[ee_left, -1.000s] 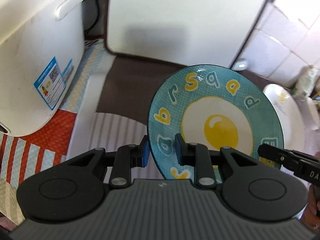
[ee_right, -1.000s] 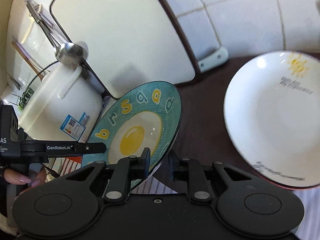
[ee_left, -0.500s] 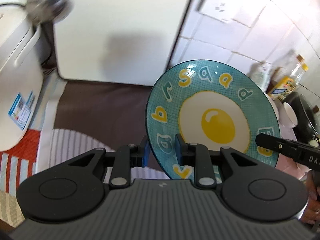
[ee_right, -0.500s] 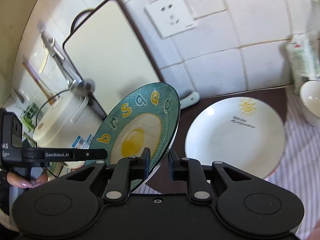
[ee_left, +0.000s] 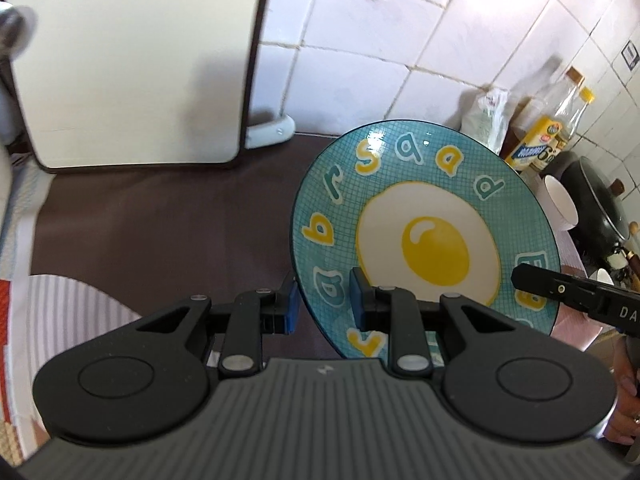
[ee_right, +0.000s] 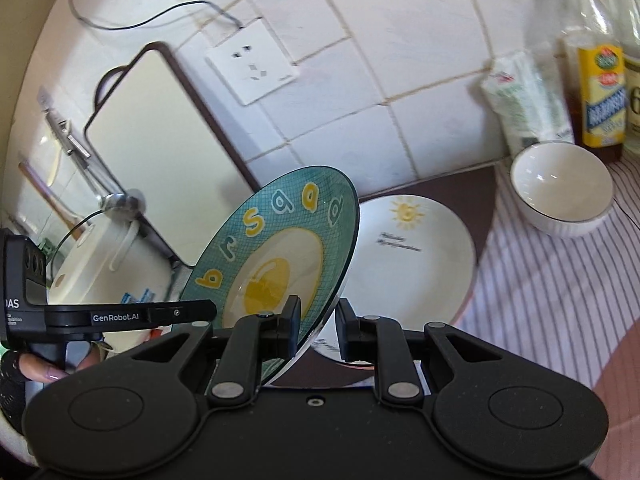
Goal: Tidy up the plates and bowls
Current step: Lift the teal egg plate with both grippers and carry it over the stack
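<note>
Plates first: the teal plate (ee_left: 424, 240), printed with a fried egg and yellow letters, is clamped on its rim by both grippers and hangs tilted above the worktop (ee_left: 160, 216). In the left wrist view the left gripper (ee_left: 323, 304) sits at lower centre, its jaws narrow, one pad behind the rim and one on the printed face. At the right edge of that frame the right gripper (ee_left: 532, 280) reaches in onto the plate's far side, with a hand (ee_left: 626, 396) below it. In the right wrist view the right gripper (ee_right: 318, 330) is at lower centre, jaws narrow on the plate's (ee_right: 280, 252) lower edge, and the left gripper (ee_right: 208, 312) comes in from the left, a hand (ee_right: 44, 372) under it. Just behind the teal plate, at centre right of that view, a white plate (ee_right: 416, 264) with a sun print lies flat on the dark worktop (ee_right: 472, 184). Further to the upper right a white bowl (ee_right: 560, 188) stands on a striped cloth (ee_right: 560, 300), near a packet (ee_right: 524, 96) and bottles (ee_right: 596, 80) against the tiled wall (ee_right: 360, 60). In the upper left a cutting board (ee_right: 160, 152) leans on the wall beside a socket (ee_right: 252, 60); a white cooker (ee_right: 108, 272) shows at the left edge.
</note>
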The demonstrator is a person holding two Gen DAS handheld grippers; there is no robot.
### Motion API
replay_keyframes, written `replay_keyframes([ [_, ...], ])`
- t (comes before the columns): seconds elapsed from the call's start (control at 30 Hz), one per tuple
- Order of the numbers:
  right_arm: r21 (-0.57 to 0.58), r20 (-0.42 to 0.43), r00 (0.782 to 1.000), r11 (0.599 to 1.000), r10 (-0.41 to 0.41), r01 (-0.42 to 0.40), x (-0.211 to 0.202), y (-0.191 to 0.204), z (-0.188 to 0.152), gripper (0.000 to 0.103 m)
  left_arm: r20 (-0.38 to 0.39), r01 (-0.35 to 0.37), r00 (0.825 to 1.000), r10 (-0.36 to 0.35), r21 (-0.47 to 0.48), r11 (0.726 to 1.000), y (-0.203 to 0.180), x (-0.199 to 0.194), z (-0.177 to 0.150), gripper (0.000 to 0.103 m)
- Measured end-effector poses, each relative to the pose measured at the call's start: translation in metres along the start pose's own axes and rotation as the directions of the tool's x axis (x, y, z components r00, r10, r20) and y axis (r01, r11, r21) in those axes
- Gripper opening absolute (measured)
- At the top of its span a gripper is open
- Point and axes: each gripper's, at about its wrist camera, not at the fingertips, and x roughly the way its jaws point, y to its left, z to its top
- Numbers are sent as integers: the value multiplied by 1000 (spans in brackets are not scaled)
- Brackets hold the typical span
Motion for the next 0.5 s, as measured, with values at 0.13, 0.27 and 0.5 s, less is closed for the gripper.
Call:
replay_keyframes([
  [0.13, 20, 2, 1000, 1000, -7, 7, 4, -20, -1, 23, -15, 13, 1000, -13, -4, 1000, -9, 18, 6, 23],
  [0.27, 33, -15, 1000, 999, -23, 23, 13, -36, 2, 23, -34, 11, 999, -11, -1, 1000, -17, 38, 12, 23],
  [0.5, 60, -56, 998, 997, -39, 43, 31, -54, 4, 23, -65, -11, 998, 11, 9, 1000, -24, 63, 19, 23],
])
